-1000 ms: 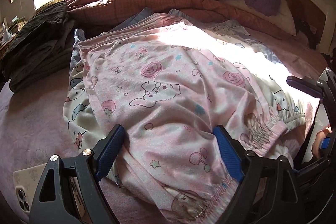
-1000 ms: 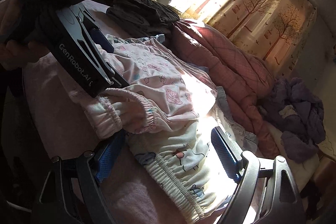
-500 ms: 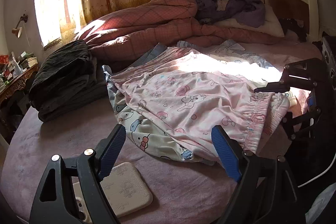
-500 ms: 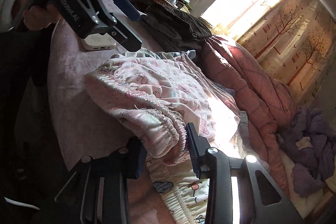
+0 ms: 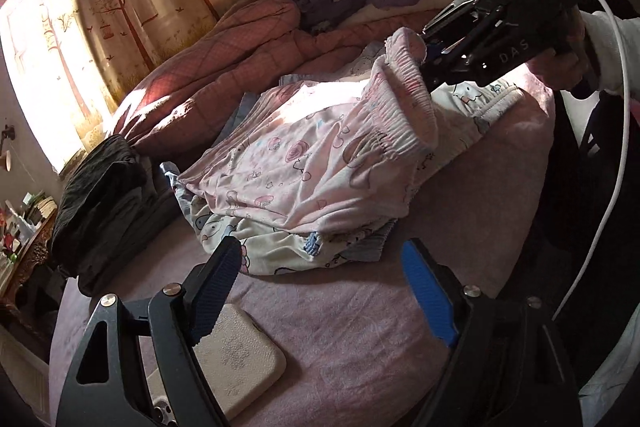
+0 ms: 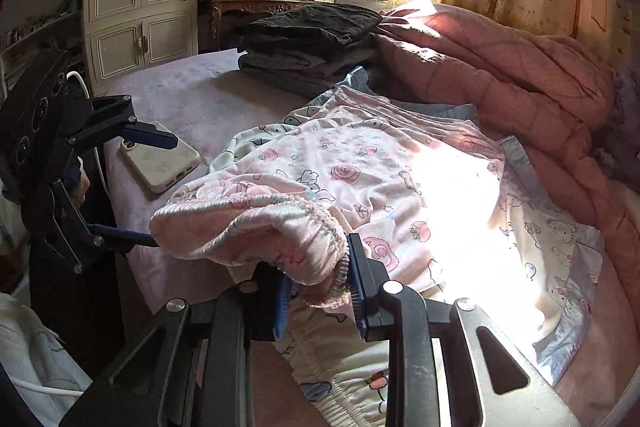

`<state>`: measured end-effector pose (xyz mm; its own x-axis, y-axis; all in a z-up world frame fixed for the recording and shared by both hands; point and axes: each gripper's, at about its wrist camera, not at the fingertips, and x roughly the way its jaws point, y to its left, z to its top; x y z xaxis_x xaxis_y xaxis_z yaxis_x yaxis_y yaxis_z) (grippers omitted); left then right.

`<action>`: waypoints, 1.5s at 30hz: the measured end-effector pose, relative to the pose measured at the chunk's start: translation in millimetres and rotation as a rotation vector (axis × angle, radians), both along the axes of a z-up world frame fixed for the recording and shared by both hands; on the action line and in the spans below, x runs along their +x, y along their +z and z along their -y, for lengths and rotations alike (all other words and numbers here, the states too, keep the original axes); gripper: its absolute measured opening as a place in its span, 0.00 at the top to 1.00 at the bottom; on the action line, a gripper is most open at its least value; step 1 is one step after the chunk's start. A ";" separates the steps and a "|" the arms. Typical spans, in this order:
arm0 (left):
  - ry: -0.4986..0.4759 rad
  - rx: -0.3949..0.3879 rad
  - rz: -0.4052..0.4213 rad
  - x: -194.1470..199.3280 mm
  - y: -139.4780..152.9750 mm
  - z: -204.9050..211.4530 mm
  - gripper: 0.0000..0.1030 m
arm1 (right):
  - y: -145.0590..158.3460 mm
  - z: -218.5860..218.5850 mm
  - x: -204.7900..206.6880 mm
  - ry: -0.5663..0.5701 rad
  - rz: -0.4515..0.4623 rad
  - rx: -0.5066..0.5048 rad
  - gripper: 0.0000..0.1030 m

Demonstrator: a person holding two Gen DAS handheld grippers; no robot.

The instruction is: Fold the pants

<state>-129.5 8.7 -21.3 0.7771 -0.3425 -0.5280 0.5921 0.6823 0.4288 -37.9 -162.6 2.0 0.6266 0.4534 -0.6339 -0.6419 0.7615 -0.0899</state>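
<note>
The pink printed pants (image 6: 360, 179) lie on the bed (image 5: 360, 315), on top of other printed garments (image 6: 552, 227). In the right wrist view their long axis runs from the gathered elastic waistband (image 6: 248, 223) at lower centre up toward the upper right, where the far hem ends just short of the rumpled pink quilt (image 6: 500, 67). The waistband end is lifted off the bed and sags in a loop.

The right claw (image 6: 320, 291) is closing on that waistband, with the bunched elastic between its blue pads; in the left wrist view it shows at upper right (image 5: 430, 63), held by a hand (image 5: 560, 63). The left claw (image 5: 320, 291) stands wide apart with nothing between its fingers, over bare sheet at the pile's near edge; in the right wrist view it is at the left (image 6: 156, 187), its lower finger close to the waistband's left end.

A phone (image 6: 160, 159) lies on the sheet just left of the pants. A stack of dark folded clothes (image 6: 312, 39) sits beyond it, near the far hem. Bare sheet lies between the phone, the stack and the pants.
</note>
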 end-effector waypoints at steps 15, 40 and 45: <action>-0.017 0.072 0.102 13.2 -10.7 34.1 0.33 | 3.5 13.0 15.8 -0.044 -0.059 0.128 0.75; 0.025 -0.367 -0.362 98.9 24.5 -3.7 0.89 | -1.7 29.3 36.9 0.082 -0.132 0.216 0.47; 0.045 -0.386 -0.403 114.5 27.9 -5.6 0.91 | -6.7 29.1 33.0 0.135 -0.131 0.179 0.47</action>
